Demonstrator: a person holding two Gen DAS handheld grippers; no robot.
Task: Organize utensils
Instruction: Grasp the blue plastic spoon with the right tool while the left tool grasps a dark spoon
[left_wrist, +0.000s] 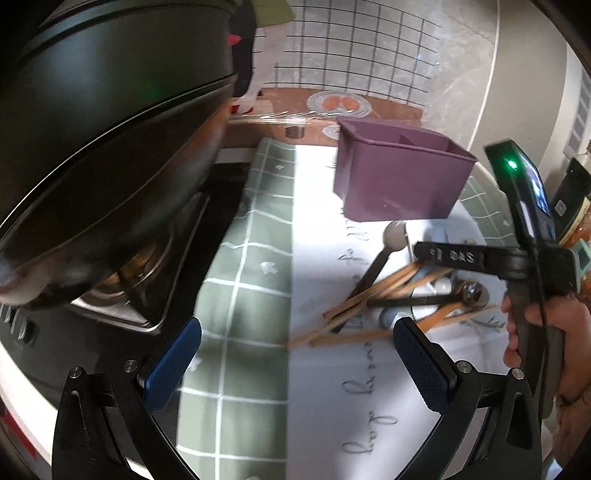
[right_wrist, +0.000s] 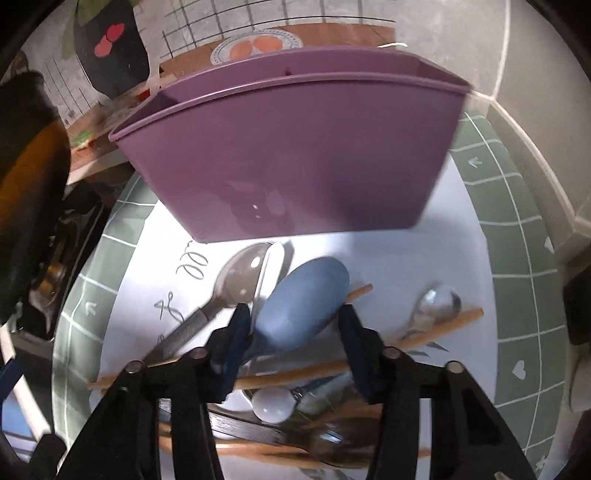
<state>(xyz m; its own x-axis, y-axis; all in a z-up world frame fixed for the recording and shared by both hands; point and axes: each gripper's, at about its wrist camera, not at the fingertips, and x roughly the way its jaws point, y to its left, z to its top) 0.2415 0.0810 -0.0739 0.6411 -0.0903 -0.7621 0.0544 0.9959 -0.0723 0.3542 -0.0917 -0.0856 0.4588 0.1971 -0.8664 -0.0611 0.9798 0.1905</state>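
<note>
A purple utensil holder (left_wrist: 399, 173) with compartments stands on the white-and-green cloth (left_wrist: 258, 258); it fills the upper part of the right wrist view (right_wrist: 295, 155). In front of it lies a pile of utensils: wooden chopsticks (left_wrist: 369, 306), a grey spoon (right_wrist: 240, 277), a metal spoon (right_wrist: 436, 302), a white spoon (right_wrist: 273, 404). My right gripper (right_wrist: 291, 328) is low over the pile, its pads either side of a blue spoon (right_wrist: 306, 299), jaws partly open. My left gripper (left_wrist: 295, 354) is open and empty above the cloth, left of the pile.
A large black wok (left_wrist: 110, 147) sits on the stove (left_wrist: 147, 288) at the left, close to my left gripper. A wooden board with a plate (left_wrist: 340, 103) lies behind the holder by the tiled wall. Jars (left_wrist: 576, 206) stand at the right edge.
</note>
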